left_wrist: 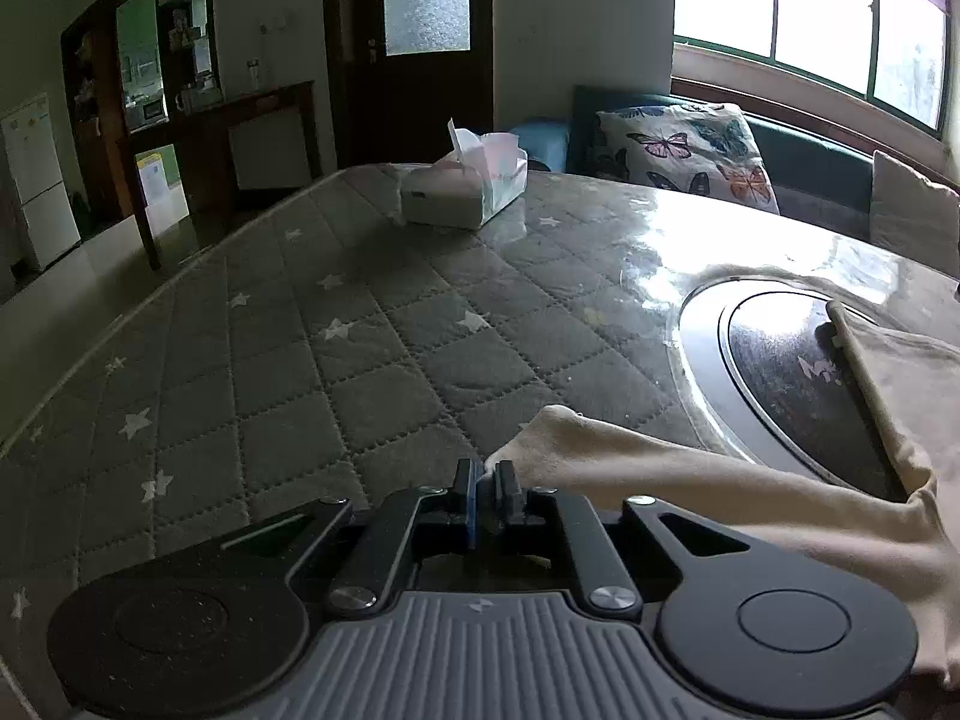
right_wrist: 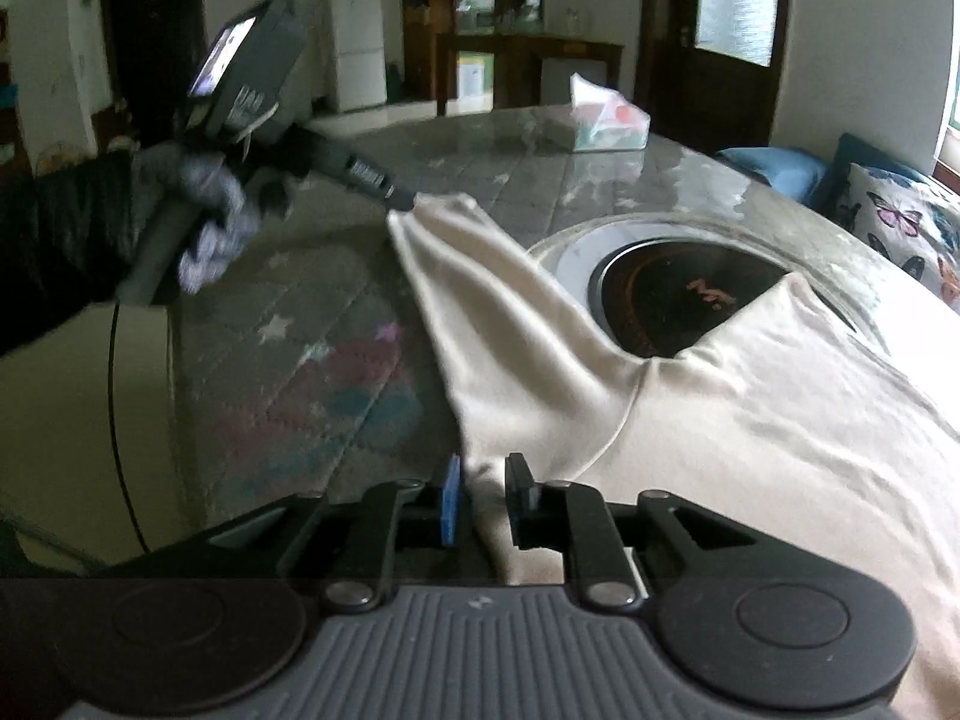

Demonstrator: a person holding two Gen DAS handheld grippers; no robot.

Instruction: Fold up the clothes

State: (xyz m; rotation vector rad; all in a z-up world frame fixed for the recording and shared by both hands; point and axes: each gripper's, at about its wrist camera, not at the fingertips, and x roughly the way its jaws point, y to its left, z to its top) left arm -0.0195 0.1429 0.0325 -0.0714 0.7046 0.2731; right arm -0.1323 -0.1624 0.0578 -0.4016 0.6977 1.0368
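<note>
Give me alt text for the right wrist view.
The right gripper has cream garment fabric between its jaws, while the left gripper pinches a sleeve tip above the quilted table cover. A round cooktop and tissue pack lie beyond.

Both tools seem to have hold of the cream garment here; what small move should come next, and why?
Probably carry the left tool across toward the garment's body. It is shut on the sleeve tip of the cream cotton garment, stretched out over the grey star-quilted table cover, while the right tool pins the fabric near the body.
</note>
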